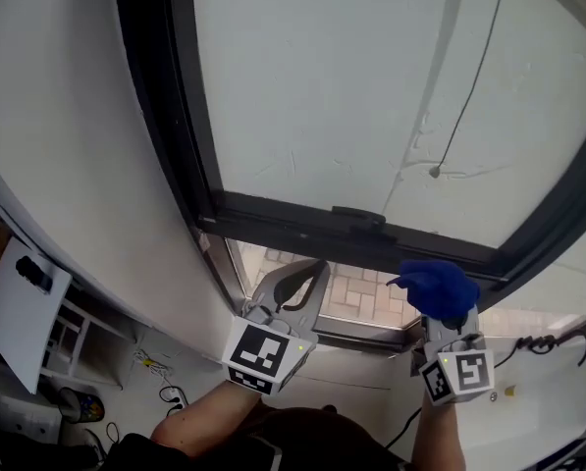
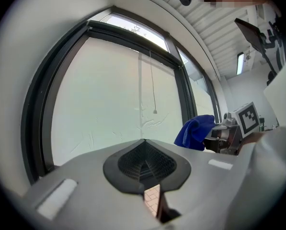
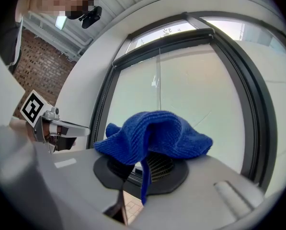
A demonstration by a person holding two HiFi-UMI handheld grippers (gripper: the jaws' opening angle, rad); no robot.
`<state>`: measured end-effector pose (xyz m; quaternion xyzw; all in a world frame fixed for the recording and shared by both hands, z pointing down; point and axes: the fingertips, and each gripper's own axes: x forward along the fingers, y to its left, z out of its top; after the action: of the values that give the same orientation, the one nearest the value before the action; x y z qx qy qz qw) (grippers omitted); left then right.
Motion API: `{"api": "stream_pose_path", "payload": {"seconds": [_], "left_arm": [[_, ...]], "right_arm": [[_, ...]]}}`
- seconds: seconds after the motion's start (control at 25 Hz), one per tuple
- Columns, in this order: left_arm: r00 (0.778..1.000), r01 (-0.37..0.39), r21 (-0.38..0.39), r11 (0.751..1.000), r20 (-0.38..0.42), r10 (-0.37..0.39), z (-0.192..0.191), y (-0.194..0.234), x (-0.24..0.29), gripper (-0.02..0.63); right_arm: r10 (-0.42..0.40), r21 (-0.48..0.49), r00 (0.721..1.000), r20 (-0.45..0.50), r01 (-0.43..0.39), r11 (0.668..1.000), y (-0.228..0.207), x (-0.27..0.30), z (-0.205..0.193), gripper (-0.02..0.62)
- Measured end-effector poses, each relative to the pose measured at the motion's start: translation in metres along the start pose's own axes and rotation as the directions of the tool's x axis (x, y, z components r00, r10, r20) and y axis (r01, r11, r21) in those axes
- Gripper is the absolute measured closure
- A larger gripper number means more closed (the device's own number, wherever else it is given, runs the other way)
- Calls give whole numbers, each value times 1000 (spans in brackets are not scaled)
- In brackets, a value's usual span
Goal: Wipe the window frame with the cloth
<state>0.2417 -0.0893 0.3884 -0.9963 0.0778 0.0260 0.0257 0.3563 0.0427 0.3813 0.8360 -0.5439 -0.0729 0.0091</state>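
Clamping a blue cloth, the right gripper faces the window frame; the left gripper has closed, empty jaws.

No readable words, numbers or brands are showing. Only black-and-white square patterns are sitting on the near-left cube of the left gripper and the near-right cube of the right gripper.
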Motion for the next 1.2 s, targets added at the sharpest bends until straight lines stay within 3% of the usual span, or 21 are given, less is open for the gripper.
{"api": "stream_pose_path", "payload": {"seconds": [0.28, 0.88, 1.2], "left_arm": [[999, -12, 17, 1000, -48, 13, -12, -12, 0, 614], [1000, -2, 15, 1000, -29, 2, -7, -13, -5, 614], [998, 11, 31, 999, -57, -9, -17, -16, -5, 614]], "right_arm": [[15, 40, 1000, -7, -14, 999, -2, -11, -13, 537], [51, 35, 999, 6, -51, 998, 17, 3, -13, 537], [46, 49, 999, 5, -46, 998, 23, 5, -14, 537]]}}
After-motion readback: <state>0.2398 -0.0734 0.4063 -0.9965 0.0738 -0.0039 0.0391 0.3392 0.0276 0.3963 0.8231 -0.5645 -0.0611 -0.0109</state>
